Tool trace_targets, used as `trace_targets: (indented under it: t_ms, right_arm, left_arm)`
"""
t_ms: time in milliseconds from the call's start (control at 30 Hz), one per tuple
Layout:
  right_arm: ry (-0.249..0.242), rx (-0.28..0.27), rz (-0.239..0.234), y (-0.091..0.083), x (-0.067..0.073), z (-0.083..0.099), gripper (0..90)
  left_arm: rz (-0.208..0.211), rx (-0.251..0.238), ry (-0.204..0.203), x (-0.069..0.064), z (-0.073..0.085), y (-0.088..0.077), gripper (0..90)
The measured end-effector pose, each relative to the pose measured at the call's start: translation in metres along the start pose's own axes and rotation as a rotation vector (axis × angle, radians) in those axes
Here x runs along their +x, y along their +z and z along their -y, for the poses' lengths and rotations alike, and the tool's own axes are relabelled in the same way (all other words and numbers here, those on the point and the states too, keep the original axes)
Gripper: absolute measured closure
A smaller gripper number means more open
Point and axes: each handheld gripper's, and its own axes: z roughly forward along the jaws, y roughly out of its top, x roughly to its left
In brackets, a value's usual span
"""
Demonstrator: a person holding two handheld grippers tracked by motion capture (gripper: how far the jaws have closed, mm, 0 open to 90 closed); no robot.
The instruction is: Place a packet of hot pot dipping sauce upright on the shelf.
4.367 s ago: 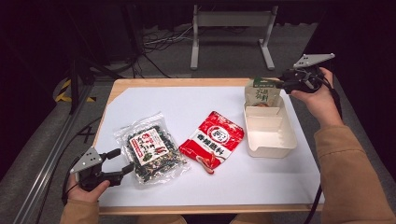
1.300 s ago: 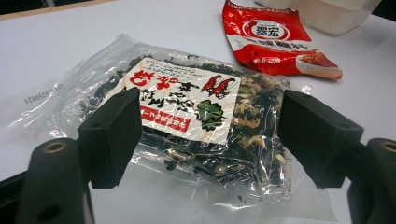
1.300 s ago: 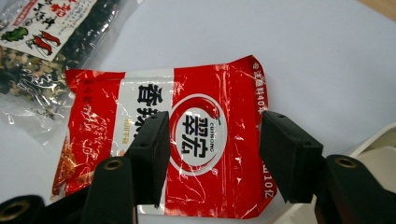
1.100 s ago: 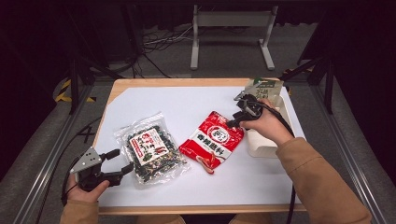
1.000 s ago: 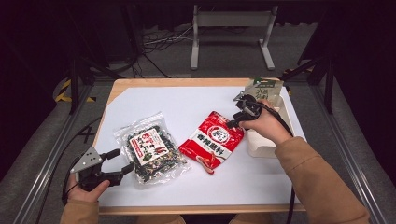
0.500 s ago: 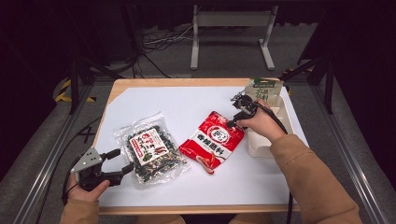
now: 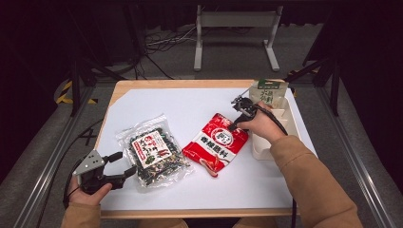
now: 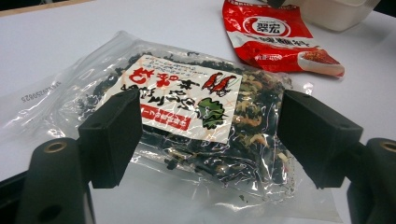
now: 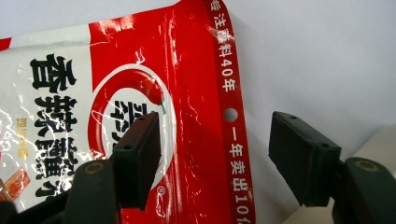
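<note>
A red seasoning packet (image 7: 216, 145) lies flat at the table's middle. My right gripper (image 7: 234, 123) hovers just over its upper right edge. Its jaws have just been opening and stand wide. In the right gripper view one jaw is over the red packet (image 9: 140, 93) and the other over bare table, and the right gripper (image 9: 215, 154) presses on nothing. A clear bag of dried seaweed (image 7: 152, 154) lies at the front left. My left gripper (image 7: 124, 165) rests open at its near edge, and the bag (image 8: 187, 112) shows beyond the left gripper (image 8: 215, 135).
A white rectangular container (image 7: 285, 124) stands at the table's right side, partly behind the right hand, with a green packet (image 7: 268, 92) upright at its far end. The container's corner (image 9: 373, 140) is close to the right jaw. White paper covers the tabletop (image 7: 166, 107).
The right hand has come from the green packet at the container over to the red packet and sunk towards it, jaws spreading wider. The left gripper has stayed still.
</note>
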Motion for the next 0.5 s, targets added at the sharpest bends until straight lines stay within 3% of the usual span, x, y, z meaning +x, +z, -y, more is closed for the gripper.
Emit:
trace_targets:
  t_ms: [333,500]
  right_arm:
    - [0.002,0.018,-0.004,0.0076,0.0016,-0.0022,32.1]
    - [0.014,0.032,-0.028,0.0092,-0.0001,-0.0009,31.3]
  left_arm:
    - [-0.001,-0.001,0.001,-0.0001,0.0001,0.0,23.1]
    - [-0.003,0.0,0.0,0.0002,0.0004,0.0002,23.2]
